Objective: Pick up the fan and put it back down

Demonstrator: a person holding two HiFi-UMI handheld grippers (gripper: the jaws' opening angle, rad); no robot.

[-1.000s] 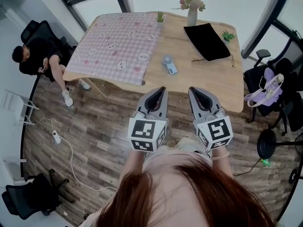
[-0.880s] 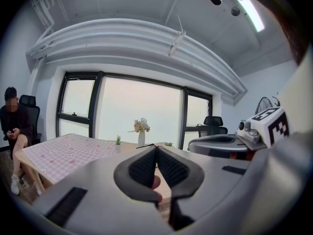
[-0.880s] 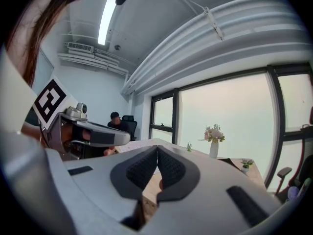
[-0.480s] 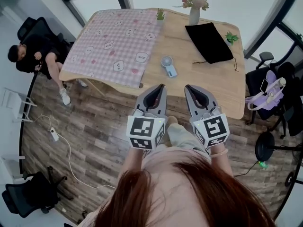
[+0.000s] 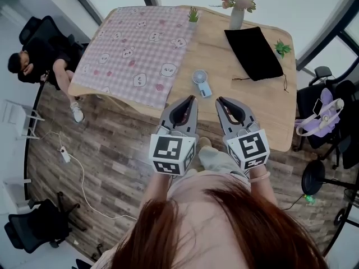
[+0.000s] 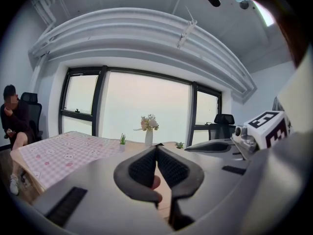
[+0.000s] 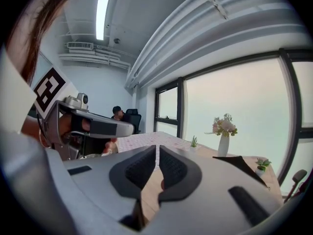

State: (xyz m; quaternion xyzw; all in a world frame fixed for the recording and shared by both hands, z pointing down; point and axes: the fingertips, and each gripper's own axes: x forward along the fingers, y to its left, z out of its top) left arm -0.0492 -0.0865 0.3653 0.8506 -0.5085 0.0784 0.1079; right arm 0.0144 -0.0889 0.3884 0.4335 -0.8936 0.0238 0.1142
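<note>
Short of the table point(image 5: 263, 108), fan point(image 5: 201, 83) not yet reached.
Left gripper point(image 5: 193, 98) closed; right gripper point(image 5: 219, 100) just parting, empty; it must widen first.

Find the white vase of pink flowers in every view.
Head view: the white vase of pink flowers stands at the top, right of centre.
Left gripper view: the vase is at centre, against the window.
Right gripper view: the vase is right of centre.
Shared landmark: the small green potted plant, to the vase's left in all three.
</note>
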